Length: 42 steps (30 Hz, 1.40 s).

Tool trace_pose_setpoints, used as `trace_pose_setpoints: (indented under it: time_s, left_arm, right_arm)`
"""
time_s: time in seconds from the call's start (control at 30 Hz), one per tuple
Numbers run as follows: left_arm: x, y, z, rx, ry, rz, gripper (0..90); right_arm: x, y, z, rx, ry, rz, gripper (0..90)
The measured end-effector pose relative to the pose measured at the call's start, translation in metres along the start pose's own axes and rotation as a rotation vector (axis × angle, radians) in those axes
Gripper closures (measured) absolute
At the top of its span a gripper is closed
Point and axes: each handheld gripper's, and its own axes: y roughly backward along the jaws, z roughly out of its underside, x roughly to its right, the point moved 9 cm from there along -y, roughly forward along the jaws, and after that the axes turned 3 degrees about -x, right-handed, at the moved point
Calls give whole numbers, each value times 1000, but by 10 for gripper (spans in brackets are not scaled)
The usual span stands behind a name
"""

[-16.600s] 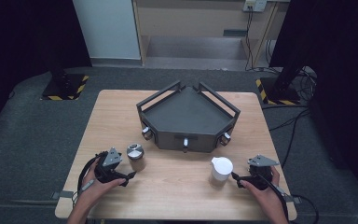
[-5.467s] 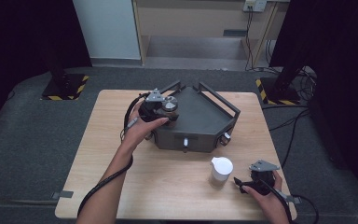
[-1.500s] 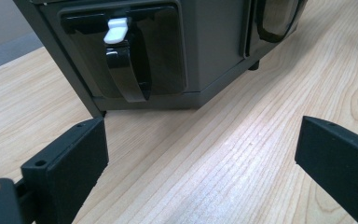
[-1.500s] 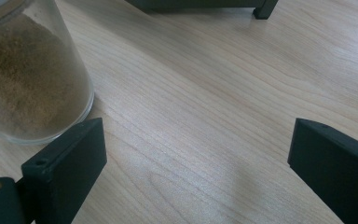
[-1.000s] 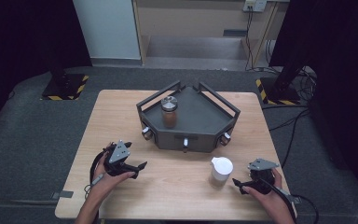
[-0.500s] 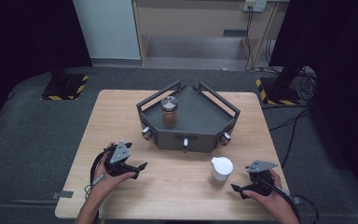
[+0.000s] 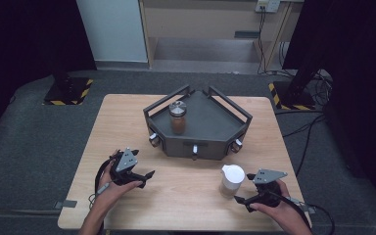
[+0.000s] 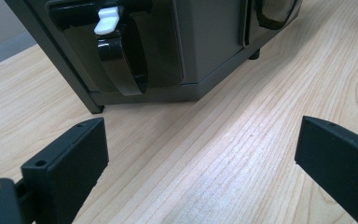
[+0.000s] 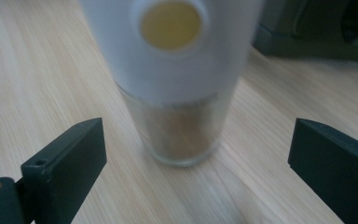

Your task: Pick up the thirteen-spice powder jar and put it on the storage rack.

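Observation:
A dark grey angular tray [image 7: 210, 125] stands at the middle back of the wooden table [image 7: 127, 122]. Inside it, at the left, stands a brown-filled jar with a metal lid [image 7: 177, 117]. A white-capped jar [image 7: 231, 180] stands on the table at the front right; in the right gripper view this jar [image 9: 177, 84] is close ahead, between the jaws but untouched. My right gripper [image 7: 242, 199] is open just right of it. My left gripper [image 7: 147, 177] is open at the front left, empty, facing the tray's front wall [image 8: 168, 56].
The tray has raised rails and small knobs [image 7: 194, 149] along its front face. A black latch with a white tab [image 8: 116, 42] hangs on the tray wall. Bare tabletop lies between the two grippers. Cables and stands sit on the floor beyond the table.
The brown jar, once on the table at the left, now stands in the tray; the left gripper has come back to the front left. My right gripper has edged closer to the white-capped jar.

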Motion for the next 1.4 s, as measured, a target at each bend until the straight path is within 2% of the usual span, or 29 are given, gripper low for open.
trace_pose_setpoints:
  time_s: [0.13,0.2,0.4,0.5,0.73,0.87,1.13,1.4]
  left_arm:
    - [-1,1,0,2,4,-1,18]
    - [0,1,0,3,3,-1,18]
    - [-1,1,0,0,3,-1,18]
    - [0,0,0,-3,1,-1,18]
    - [0,-1,0,-10,-7,2,19]
    - [0,-1,0,-6,-6,2,19]
    - [1,-1,-1,-10,-13,2,19]
    - [1,-2,-1,-11,-13,6,19]
  right_arm:
    - [-6,-2,-4,57,25,-30,46]
    - [-9,-5,-6,80,31,-30,46]
    - [-14,-10,-8,141,3,-13,59]
    - [-16,-11,-9,168,-6,0,98]
    - [-17,-13,-9,194,-36,16,208]
    - [-19,-13,-10,204,-40,50,302]
    - [-23,-12,-11,196,-44,79,312]
    - [-22,-3,-13,239,-53,81,313]
